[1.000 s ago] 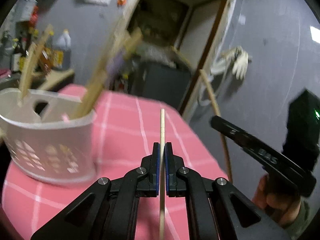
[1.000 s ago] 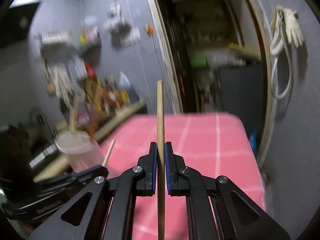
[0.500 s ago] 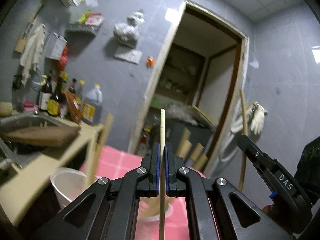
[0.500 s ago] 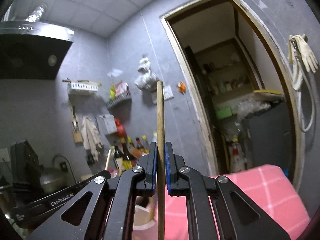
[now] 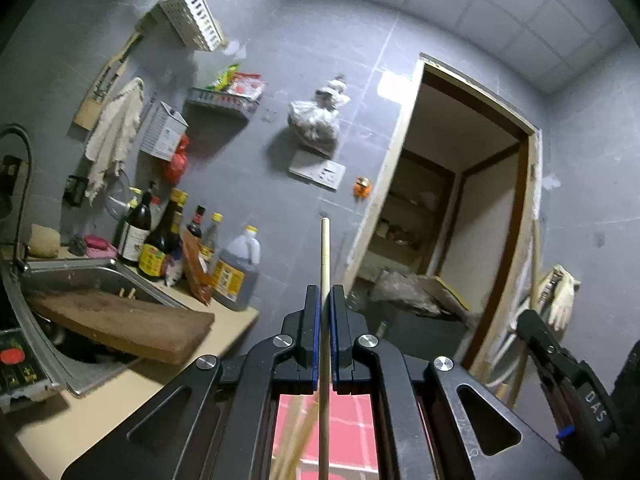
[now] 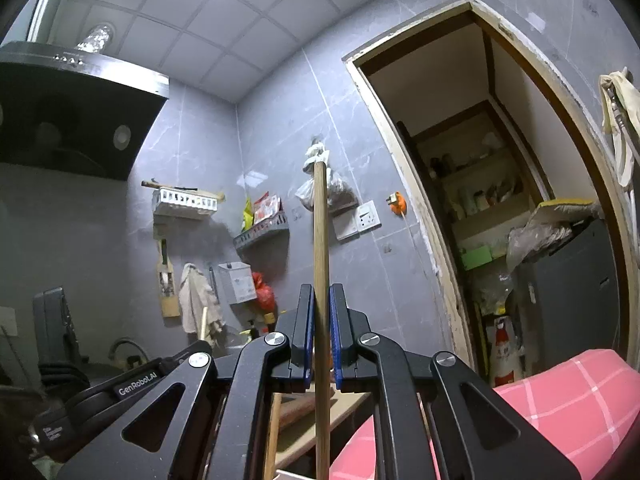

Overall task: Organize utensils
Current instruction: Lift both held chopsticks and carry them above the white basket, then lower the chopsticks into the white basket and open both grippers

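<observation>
Both cams are tilting up compared to a second ago: back then the pink checked tablecloth and the white utensil basket were filling the left view, now it's mostly grey wall tiles and ceiling, with only a strip of pink tablecloth (image 5: 340,428) peeking under the fingers.

Left gripper (image 5: 325,296) is pinching a pale chopstick (image 5: 325,248) between its blue pads, jaws pressed tight on it. The stick is thin, round and smooth, its long axis running straight along the fingers, tip pointing up at the wall. Bottles (image 5: 160,240) and a worn wooden board (image 5: 120,324) over the steel sink (image 5: 72,276) are sitting off to the left.

Right gripper (image 6: 321,296) is clamping a darker brown chopstick (image 6: 320,220) the same way, thicker looking, tip poking toward the hanging bag, pink cloth at lower right.
</observation>
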### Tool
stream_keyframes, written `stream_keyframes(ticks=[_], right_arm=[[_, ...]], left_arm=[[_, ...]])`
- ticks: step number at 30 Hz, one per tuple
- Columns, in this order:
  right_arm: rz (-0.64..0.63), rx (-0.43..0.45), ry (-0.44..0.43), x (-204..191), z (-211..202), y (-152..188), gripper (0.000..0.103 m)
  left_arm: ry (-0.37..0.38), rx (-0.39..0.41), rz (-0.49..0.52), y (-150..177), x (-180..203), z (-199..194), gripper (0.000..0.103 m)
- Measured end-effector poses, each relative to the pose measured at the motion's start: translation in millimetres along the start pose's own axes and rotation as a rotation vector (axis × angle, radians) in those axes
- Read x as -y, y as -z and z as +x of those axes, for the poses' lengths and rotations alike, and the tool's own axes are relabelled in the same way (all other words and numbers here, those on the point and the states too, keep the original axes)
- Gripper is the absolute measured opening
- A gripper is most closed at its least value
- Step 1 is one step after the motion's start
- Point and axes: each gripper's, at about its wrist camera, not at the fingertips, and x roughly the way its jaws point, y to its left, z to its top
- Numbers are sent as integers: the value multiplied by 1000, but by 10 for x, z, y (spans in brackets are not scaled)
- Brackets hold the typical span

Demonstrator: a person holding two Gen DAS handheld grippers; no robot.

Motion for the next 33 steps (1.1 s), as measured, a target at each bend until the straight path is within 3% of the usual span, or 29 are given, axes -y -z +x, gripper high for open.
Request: stream_keyframes(ticks=[8, 33], right_arm=[[-23, -10, 26, -2, 99, 215, 6], [-119, -136, 44, -129, -30, 499, 6]], left_arm=[[-45, 16, -3, 85, -204, 140, 2], [-7, -134, 51, 667, -120, 55, 3]])
